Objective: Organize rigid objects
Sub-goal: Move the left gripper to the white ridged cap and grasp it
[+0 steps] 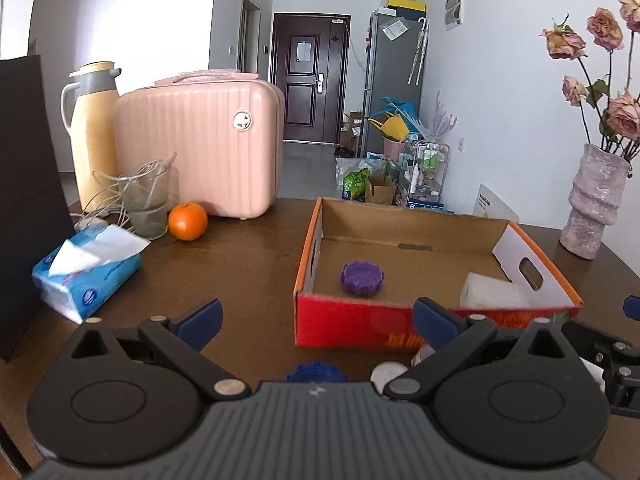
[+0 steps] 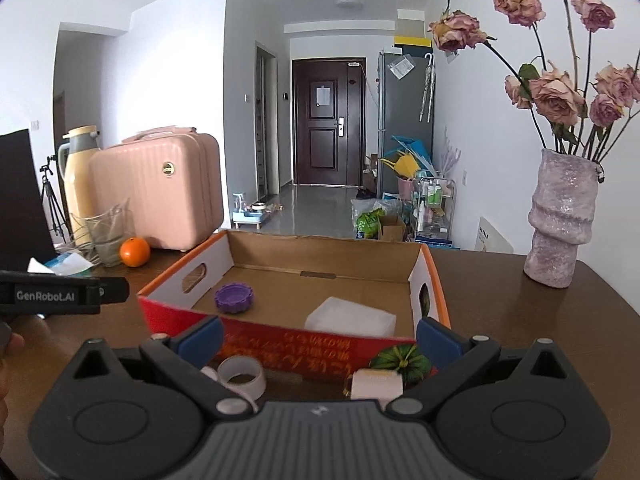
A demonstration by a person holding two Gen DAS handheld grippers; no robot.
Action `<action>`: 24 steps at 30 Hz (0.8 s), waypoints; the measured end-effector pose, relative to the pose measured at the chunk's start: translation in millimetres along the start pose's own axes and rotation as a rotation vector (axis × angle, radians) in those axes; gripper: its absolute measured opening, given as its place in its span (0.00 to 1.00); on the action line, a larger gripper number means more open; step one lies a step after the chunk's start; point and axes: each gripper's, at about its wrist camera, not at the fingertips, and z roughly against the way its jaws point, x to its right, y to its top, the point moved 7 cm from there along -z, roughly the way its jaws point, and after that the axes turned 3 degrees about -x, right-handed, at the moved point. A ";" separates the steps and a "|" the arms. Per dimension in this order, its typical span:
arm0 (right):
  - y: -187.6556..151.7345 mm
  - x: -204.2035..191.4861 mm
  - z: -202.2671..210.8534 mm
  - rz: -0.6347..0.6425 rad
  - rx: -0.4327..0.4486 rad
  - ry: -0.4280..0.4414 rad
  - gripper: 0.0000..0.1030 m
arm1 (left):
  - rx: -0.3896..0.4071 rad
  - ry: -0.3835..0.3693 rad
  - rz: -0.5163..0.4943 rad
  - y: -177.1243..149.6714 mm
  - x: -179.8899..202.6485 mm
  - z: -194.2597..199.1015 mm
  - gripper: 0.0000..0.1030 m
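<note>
A dark brown wooden table stands in a white-walled room with a dark door at the end of the hallway. On it sits a shallow cardboard tray with red and orange outer walls. Inside the tray, near its left wall, lies a purple scalloped round lid; a white translucent block rests toward the tray's front right corner.

The left gripper hovers in front of the tray with its blue-padded fingers spread wide, gripping nothing. The right gripper is likewise spread wide and empty, just before the tray's front wall.

Only the left wrist view shows a dark blue scalloped lid on the table in front of the tray, partly hidden by the gripper body. Only the right wrist view clearly shows a roll of clear tape and a small pale pink box, both in front of the tray.
</note>
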 end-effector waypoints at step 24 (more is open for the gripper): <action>-93.4 -22.7 54.3 0.005 -0.069 -0.021 1.00 | -0.066 -0.010 -0.051 -78.2 -15.9 37.7 1.00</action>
